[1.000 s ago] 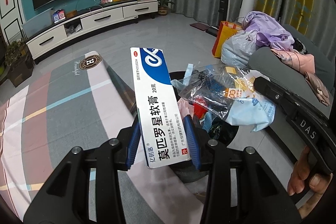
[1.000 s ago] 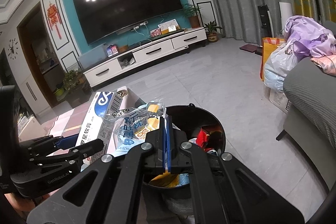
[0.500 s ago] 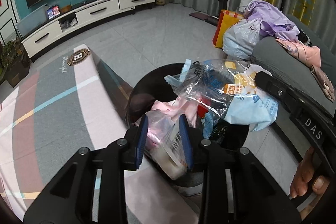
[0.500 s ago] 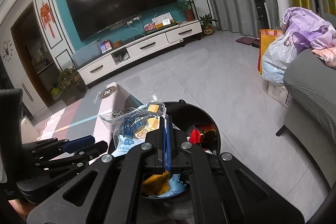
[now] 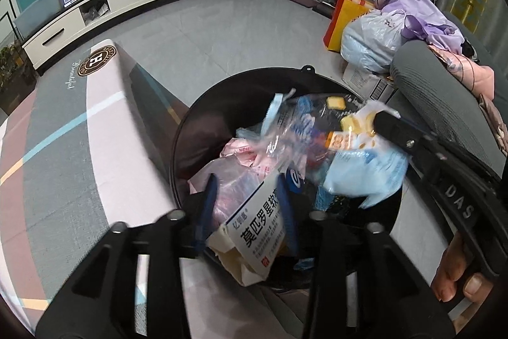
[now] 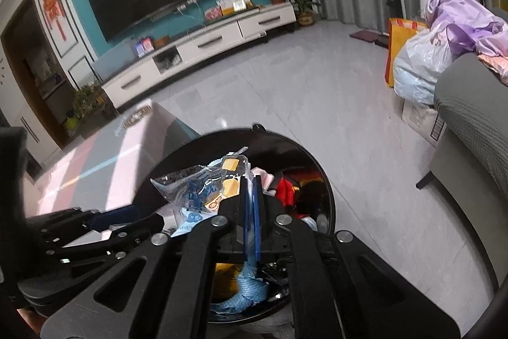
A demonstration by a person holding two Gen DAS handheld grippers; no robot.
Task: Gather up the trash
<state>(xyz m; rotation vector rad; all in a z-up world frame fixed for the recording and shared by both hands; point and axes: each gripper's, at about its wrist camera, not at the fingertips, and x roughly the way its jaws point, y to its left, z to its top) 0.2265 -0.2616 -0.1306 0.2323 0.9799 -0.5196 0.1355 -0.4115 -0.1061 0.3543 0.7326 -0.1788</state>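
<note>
Left fingers stand parted around the ointment box at lower centre, over the bin; right fingers, clamped on the plastic bag, must release next.

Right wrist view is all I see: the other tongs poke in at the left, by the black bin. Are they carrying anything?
Observer: A white medicine box lies between the left tongs, above the bin; whether they grip it, I cannot tell.
Operator: Is the box closed?
Observer: No, its near end is open.
Operator: Who holds my tongs?
Observer: A bare right hand, at the handle of the right tongs, which pinch a plastic bag.
</note>
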